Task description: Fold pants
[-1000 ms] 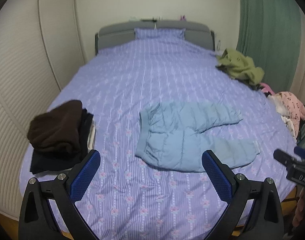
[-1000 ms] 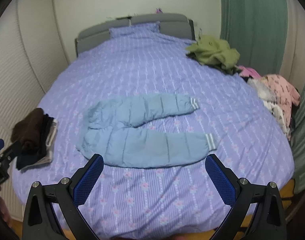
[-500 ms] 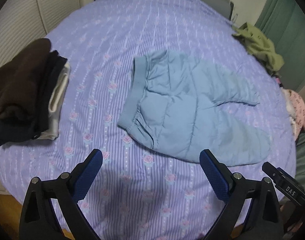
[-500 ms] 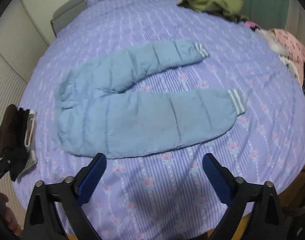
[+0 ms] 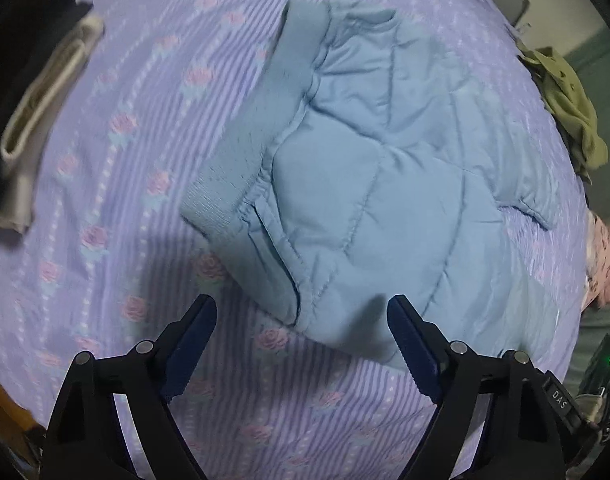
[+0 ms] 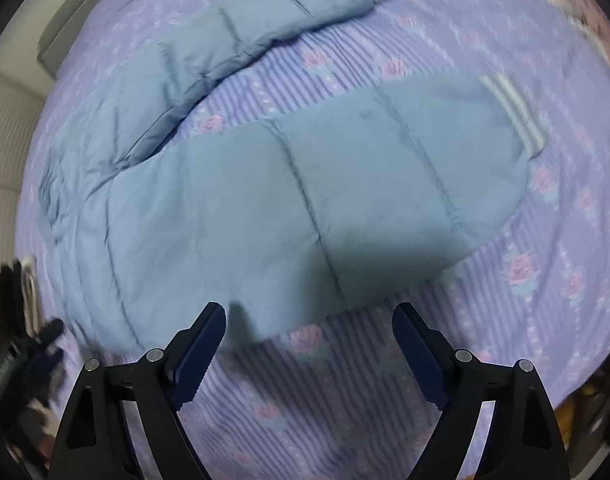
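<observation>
Light blue padded pants [image 5: 365,184] lie flat on the purple striped bedspread [image 5: 125,160], waistband to the left, legs spread apart to the right. In the right wrist view the near leg [image 6: 325,192] fills the middle, its striped cuff [image 6: 513,116] at the right; the far leg [image 6: 245,32] runs along the top. My left gripper [image 5: 301,320] is open and empty, just above the near hip edge of the pants. My right gripper [image 6: 309,324] is open and empty, over the near leg's lower edge.
A stack of folded dark and white clothes [image 5: 29,92] sits at the bed's left edge. An olive garment [image 5: 569,108] and a pink garment [image 5: 603,264] lie at the right edge. The right gripper's tip [image 5: 601,364] shows low right in the left wrist view.
Both grippers have moved down and forward, close to the pants; the pants now fill both views. Both stay open. The pants have not moved.
</observation>
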A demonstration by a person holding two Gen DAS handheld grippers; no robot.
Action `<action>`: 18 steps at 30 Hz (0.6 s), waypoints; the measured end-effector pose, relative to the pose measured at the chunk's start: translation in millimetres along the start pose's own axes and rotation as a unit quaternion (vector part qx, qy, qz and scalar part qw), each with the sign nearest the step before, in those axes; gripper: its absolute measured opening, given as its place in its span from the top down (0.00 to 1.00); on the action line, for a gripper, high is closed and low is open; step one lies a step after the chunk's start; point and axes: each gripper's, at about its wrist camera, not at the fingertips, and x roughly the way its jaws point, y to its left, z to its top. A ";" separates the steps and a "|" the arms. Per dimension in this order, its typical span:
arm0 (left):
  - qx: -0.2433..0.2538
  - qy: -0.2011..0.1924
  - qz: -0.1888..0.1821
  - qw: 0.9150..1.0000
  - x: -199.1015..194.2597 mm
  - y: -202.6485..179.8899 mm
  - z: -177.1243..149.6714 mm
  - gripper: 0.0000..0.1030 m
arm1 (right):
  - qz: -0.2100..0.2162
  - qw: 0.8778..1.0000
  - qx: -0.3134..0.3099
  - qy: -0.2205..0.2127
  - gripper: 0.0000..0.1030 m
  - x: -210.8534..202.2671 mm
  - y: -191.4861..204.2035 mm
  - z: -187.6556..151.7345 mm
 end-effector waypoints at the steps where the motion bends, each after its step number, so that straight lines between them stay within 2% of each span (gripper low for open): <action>1: -0.004 0.005 -0.003 1.000 4.7 0.2 0.9 0.20 | 0.005 1.000 0.007 0.005 0.16 4.2 -0.9 2.7; 5: -0.021 0.024 -0.021 0.999 23.4 0.6 4.9 0.25 | 0.019 0.999 0.031 0.022 0.16 20.7 -4.8 11.3; 7: -0.031 0.031 -0.029 0.999 29.9 2.8 5.8 0.36 | 0.019 0.999 0.036 0.030 0.18 27.3 -6.3 14.4; 8: -0.035 0.035 -0.033 0.998 32.0 3.2 6.8 0.42 | 0.019 0.999 0.035 0.032 0.23 28.9 -5.3 16.0; 9: -0.041 0.035 -0.033 0.998 32.3 4.2 7.7 0.56 | 0.016 0.999 0.031 0.032 0.27 28.9 -3.6 16.8; 10: -0.046 0.034 -0.031 0.998 31.0 5.3 8.1 0.68 | 0.015 0.999 0.024 0.030 0.39 26.7 -0.9 18.1; 11: -0.052 0.031 -0.023 0.998 26.7 6.4 8.7 0.72 | 0.011 0.999 0.014 0.028 0.52 23.3 2.3 19.5; 12: -0.054 0.028 -0.021 0.998 22.6 7.3 8.5 0.79 | 0.004 1.000 0.003 0.027 0.58 19.3 5.6 21.1; 14: -0.050 0.015 -0.017 0.998 9.3 5.4 7.4 0.83 | -0.003 1.000 -0.026 0.014 0.81 6.3 13.8 24.8; 18: -0.035 -0.020 -0.014 0.999 -23.6 -2.2 3.8 0.88 | 0.006 0.997 -0.072 -0.026 0.85 -31.3 29.9 30.3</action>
